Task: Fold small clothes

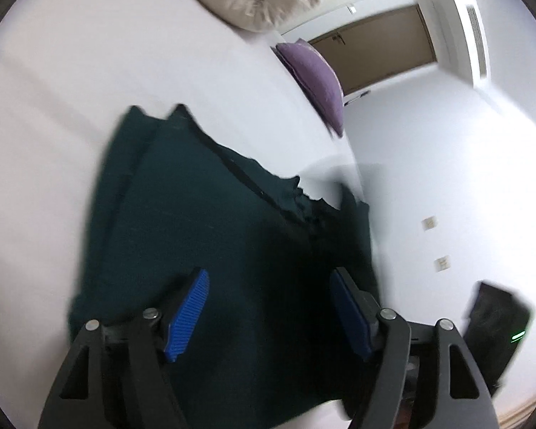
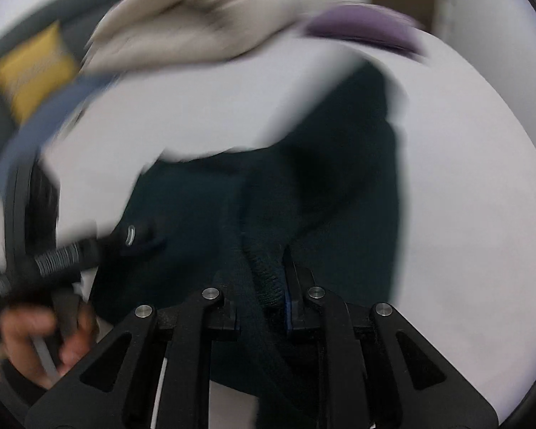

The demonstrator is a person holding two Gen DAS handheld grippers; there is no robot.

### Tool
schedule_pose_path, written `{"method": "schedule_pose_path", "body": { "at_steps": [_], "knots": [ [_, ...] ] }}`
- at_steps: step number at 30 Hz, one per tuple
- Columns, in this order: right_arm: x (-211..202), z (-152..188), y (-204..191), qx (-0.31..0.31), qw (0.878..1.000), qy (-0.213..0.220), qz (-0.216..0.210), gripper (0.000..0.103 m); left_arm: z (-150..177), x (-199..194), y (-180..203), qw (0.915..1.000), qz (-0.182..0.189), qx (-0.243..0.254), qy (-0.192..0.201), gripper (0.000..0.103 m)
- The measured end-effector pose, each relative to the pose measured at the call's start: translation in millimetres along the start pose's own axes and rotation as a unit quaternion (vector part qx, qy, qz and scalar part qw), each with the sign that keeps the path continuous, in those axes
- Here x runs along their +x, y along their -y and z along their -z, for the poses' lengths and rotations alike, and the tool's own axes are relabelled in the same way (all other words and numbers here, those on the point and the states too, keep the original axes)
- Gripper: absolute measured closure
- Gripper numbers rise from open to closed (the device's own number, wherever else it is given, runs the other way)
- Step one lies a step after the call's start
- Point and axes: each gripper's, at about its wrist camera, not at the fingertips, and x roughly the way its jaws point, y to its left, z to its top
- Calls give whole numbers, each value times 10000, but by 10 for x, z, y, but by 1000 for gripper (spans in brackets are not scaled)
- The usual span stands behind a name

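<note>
lying: dark green garment [image 1: 203, 221] spread on the white bed [image 1: 53, 107], far edge jagged, one part lifted
right claw [image 2: 261, 286]: clamped on a bunched fold of the garment
left claw [image 1: 268, 314]: jaws apart above the cloth, nothing between
room: bare sheet all round; purple cushion [image 1: 318, 78] at bed's edge

Both fisheye views were evenly and softly lit, with no hard shadows. In the left wrist view the white wall [image 1: 428, 164] at three o'clock glared almost featureless, and straight lines bowed toward the black circular rim. The dark green garment [image 1: 203, 236] swallowed detail. The right wrist view was heavily motion-blurred, worst from nine to twelve o'clock, where a beige cushion [image 2: 196, 18] smeared.
</note>
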Motion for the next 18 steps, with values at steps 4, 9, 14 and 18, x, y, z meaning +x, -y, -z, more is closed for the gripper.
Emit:
{"method": "schedule_pose_path", "body": {
  "at_steps": [4,9,14,18],
  "knots": [
    [293,-38,-422,-328,9991,-243,-92,89,-62,-53,-56,9998,163,-133,-37,15],
    [350,64,-568,-594,9978,-255,133,88,-133,178,163,9994,-21,103,-319,15],
    [354,106,-537,-590,9979,-224,118,88,-188,582,204,9955,-351,165,-865,71],
    [385,103,-565,-504,9977,-367,-249,73,-172,591,188,9943,-509,272,-896,88]
  ]
}}
